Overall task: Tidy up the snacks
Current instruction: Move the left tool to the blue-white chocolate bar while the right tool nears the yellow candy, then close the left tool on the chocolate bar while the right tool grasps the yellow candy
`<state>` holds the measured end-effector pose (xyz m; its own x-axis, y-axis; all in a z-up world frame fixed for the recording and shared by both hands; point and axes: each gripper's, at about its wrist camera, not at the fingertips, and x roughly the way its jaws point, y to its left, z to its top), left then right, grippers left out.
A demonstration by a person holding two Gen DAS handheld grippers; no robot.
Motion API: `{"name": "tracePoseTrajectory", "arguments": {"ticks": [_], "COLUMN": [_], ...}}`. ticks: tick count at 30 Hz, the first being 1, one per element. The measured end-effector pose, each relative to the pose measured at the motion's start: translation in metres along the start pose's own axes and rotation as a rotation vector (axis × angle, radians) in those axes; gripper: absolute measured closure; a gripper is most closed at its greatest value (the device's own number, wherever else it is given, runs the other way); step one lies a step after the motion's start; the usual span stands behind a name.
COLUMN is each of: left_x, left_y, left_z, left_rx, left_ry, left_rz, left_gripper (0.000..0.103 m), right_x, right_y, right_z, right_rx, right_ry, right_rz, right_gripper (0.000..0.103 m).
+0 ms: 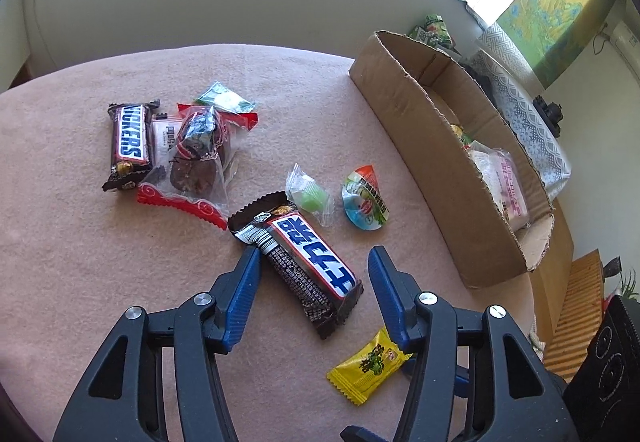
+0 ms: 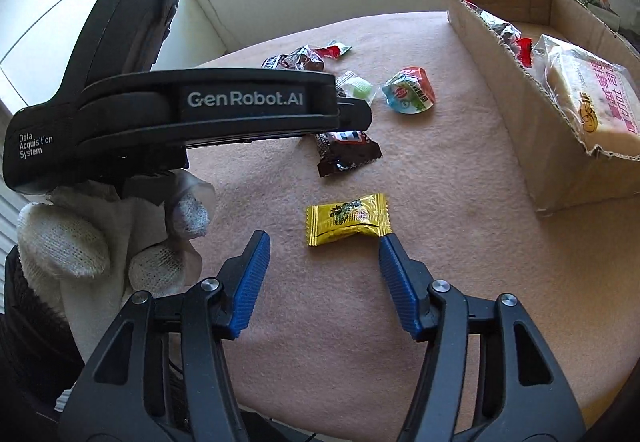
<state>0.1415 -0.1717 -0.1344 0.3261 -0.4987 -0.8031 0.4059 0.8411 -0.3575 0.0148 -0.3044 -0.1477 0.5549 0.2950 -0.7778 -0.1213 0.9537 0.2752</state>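
My left gripper is open, its blue fingers on either side of a brown chocolate bar with a blue-and-white label on the pink cloth. My right gripper is open just in front of a yellow candy packet, which also shows in the left wrist view. The same chocolate bar shows partly hidden under the left gripper body. A cardboard box at the right holds a wrapped cake and several small snacks.
A Snickers bar, a clear-wrapped brown cake, a green candy, a jelly cup and a green-white packet lie on the cloth. The left gripper's body and a gloved hand fill the left.
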Motion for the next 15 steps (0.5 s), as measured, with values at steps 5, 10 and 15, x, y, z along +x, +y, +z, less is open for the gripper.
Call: {"name": "tracePoseTrajectory", "arguments": {"ticks": [5,10,15], "left_x": [0.01,0.008,0.002], "left_y": [-0.004,-0.006,0.004], "left_z": [0.005,-0.002,-0.006], "left_rx": [0.035,0.116,0.138], "left_ry": [-0.001,-0.025,-0.044], "left_rz": [0.037,0.086,0.08], "left_gripper": [0.05,0.064,0.075], "right_x": [0.004,0.013,0.026], "right_y": [0.004,0.007,0.017], "right_z": [0.002,0.004,0.01], "right_rx": [-0.001,-0.01,-0.076], "right_ry": [-0.021,-0.024,-0.024], "right_rz": [-0.057,-0.093,-0.165], "right_gripper": [0.042,0.043,0.05]}}
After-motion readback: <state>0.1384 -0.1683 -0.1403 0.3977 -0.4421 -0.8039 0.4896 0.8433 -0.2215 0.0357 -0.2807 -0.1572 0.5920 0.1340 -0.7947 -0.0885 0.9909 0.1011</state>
